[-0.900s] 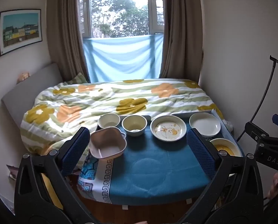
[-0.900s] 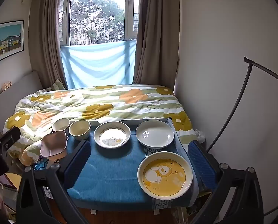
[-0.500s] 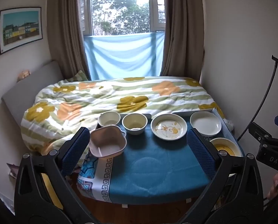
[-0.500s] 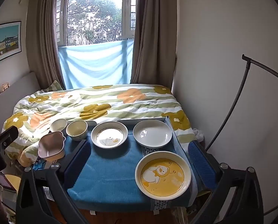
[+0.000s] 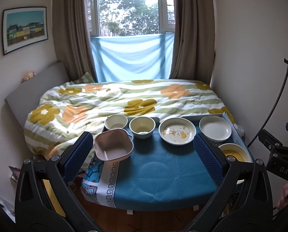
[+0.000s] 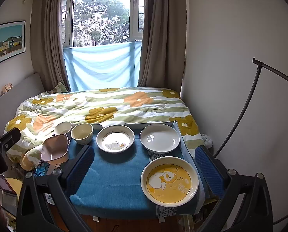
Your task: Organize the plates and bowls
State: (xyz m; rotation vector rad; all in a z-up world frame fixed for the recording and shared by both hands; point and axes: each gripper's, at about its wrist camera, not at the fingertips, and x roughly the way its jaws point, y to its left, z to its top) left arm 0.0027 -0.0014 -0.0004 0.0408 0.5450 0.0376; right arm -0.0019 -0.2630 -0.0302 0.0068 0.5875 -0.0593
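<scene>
Left hand-held gripper [image 5: 144,150] and right hand-held gripper [image 6: 144,166] tilted downward over table [image 5: 163,181], jaws spread wide, released, nothing grasped.

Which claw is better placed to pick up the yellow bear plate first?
Right, probably. The yellow bear plate lies just ahead of the open right claw; from the left claw it sits off at the table's right edge.

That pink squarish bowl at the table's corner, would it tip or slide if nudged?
Probably. The pink squarish bowl sits by the edge of the blue tablecloth, so a push could send it off. It looks like light plastic, likely easy to shift. Its matte finish probably isn't slippery.
</scene>
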